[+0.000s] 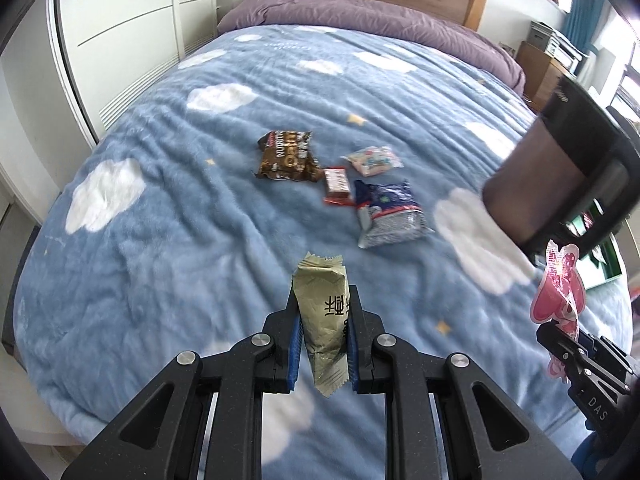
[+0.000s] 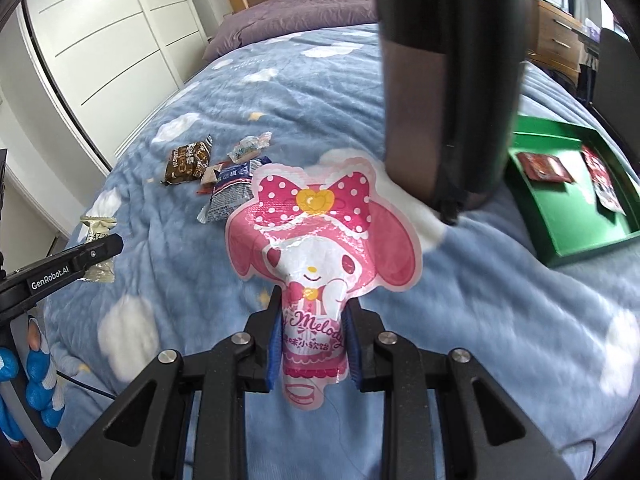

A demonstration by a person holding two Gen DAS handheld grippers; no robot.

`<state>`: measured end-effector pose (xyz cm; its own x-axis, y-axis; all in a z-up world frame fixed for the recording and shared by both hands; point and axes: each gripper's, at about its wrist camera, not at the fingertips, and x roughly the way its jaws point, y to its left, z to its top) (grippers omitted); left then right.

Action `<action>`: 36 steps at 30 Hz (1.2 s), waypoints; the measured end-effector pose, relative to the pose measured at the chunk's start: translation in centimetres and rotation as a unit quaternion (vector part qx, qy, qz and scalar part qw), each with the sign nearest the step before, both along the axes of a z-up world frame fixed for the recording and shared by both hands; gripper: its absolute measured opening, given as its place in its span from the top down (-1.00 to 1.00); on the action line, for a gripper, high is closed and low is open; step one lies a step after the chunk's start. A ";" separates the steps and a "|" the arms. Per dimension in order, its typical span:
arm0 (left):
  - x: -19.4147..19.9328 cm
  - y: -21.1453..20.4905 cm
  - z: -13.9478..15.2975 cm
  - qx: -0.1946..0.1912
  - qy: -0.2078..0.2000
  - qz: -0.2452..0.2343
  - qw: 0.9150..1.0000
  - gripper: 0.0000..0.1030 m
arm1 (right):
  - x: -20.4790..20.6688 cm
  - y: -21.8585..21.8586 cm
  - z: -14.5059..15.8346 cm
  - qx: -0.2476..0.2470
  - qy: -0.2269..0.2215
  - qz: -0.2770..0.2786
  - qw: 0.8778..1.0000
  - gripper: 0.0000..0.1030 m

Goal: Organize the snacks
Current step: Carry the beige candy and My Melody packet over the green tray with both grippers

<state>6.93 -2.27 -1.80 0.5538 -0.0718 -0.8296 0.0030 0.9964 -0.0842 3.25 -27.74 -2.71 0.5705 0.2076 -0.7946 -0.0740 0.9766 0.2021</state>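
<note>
On the bed (image 2: 200,92), right of the loose snack pile, I log a green tray (image 2: 560,240) holding a red packet (image 2: 544,166) and a second packet (image 2: 606,184), partly cut off. Left claw (image 1: 322,328) is clamped on an olive wrapper (image 1: 322,312). Right claw (image 2: 312,340) grips a pink Melody pouch (image 2: 320,232). A dark blurred object (image 2: 444,80) hides part of the bed beyond the pouch.
</note>
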 end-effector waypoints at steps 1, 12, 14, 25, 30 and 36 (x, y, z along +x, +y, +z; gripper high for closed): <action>-0.4 -0.3 0.3 0.001 -0.003 -0.003 1.000 0.71 | -0.5 -0.3 0.2 0.000 -0.002 -0.003 1.000 0.87; -4.9 -4.9 2.8 0.021 -0.019 -0.058 0.998 0.71 | -5.2 -4.2 2.7 0.001 -0.028 -0.041 0.999 0.87; -5.6 -6.3 3.0 0.024 -0.018 -0.073 0.997 0.71 | -5.9 -5.3 2.8 0.000 -0.031 -0.050 0.998 0.87; -7.5 -16.3 4.0 0.031 -0.009 -0.177 0.984 0.71 | -8.1 -13.0 3.2 0.000 -0.043 -0.109 0.993 0.87; -7.8 -22.0 4.7 0.036 -0.012 -0.232 0.972 0.71 | -8.0 -17.3 3.2 -0.002 -0.048 -0.141 0.989 0.87; -7.1 -28.8 5.4 0.043 -0.023 -0.293 0.955 0.71 | -6.6 -22.5 3.4 -0.012 -0.055 -0.171 0.984 0.87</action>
